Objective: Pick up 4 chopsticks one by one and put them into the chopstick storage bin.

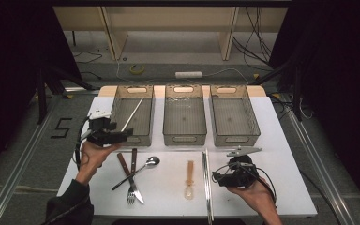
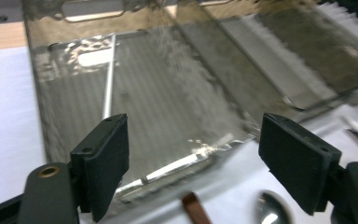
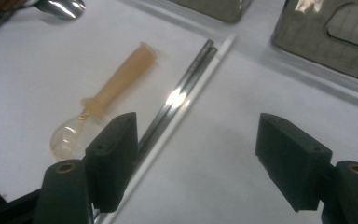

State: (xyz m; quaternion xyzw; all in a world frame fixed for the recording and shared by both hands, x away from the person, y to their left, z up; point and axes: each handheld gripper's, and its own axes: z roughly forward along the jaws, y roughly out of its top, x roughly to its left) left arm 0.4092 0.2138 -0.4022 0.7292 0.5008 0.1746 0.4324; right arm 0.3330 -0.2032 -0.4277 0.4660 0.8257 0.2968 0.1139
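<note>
With the left gripper (image 1: 122, 135) spread and empty by the left bin (image 1: 146, 123), where one chopstick (image 1: 132, 114) lies, we bring the spread right gripper (image 3: 196, 156) squarely over the chopsticks (image 3: 181, 99) on the table (image 1: 168, 197), pinching them mid-length

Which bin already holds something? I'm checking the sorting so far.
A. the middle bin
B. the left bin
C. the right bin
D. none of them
B: in the high view a thin metal rod lies slanted inside the left bin, and the left gripper view shows it there too, while the middle bin and the right bin show only their bare floors.
</note>
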